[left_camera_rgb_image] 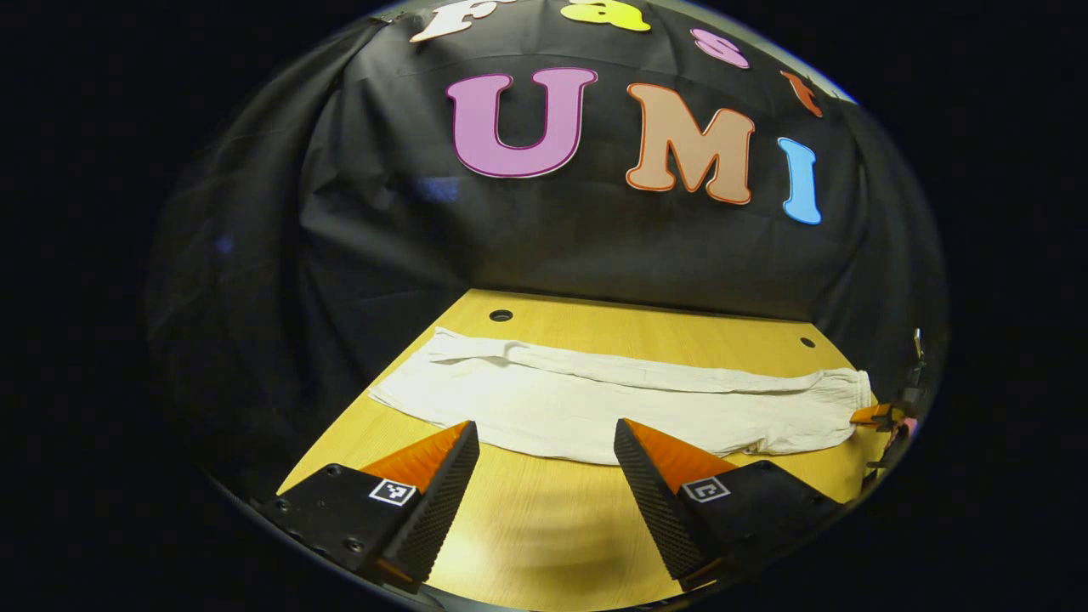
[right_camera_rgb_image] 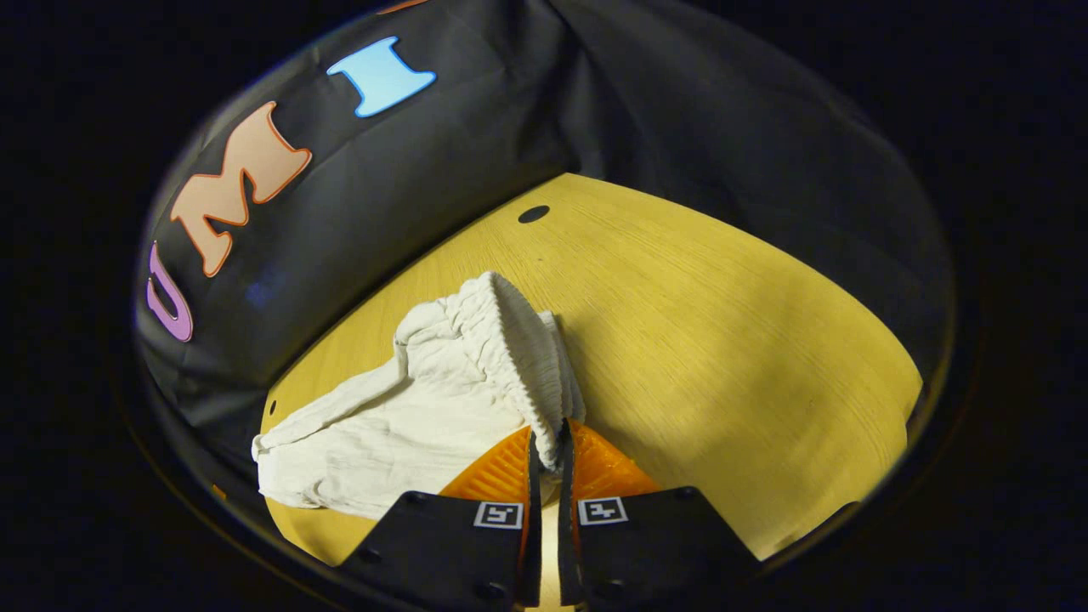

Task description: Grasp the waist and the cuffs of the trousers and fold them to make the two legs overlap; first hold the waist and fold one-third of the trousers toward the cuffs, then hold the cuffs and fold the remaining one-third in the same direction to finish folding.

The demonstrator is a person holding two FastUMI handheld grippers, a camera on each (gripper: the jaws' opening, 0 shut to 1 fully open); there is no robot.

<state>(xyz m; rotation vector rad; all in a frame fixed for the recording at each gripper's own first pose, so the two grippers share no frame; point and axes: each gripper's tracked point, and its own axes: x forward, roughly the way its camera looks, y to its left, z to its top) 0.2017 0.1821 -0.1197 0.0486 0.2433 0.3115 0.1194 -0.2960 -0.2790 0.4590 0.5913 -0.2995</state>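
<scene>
Left gripper (left_camera_rgb_image: 546, 442) spread wide over bare wooden table (left_camera_rgb_image: 544, 527), just short of near edge of white trousers (left_camera_rgb_image: 595, 399) laid flat lengthwise. Right gripper (right_camera_rgb_image: 545, 442) pinched tight on ribbed waistband (right_camera_rgb_image: 531, 357), lifting it. Beyond, cable holes (left_camera_rgb_image: 501, 315) near far edge.

The trousers (left_camera_rgb_image: 595, 404) are soft, matt woven cloth, crinkled, with a ribbed, gathered waist (right_camera_rgb_image: 531, 357). The table (right_camera_rgb_image: 722, 340) is smooth wood with fine grain and a slight sheen. The left tool's fingers (left_camera_rgb_image: 442, 493) carry finely textured faces.
</scene>
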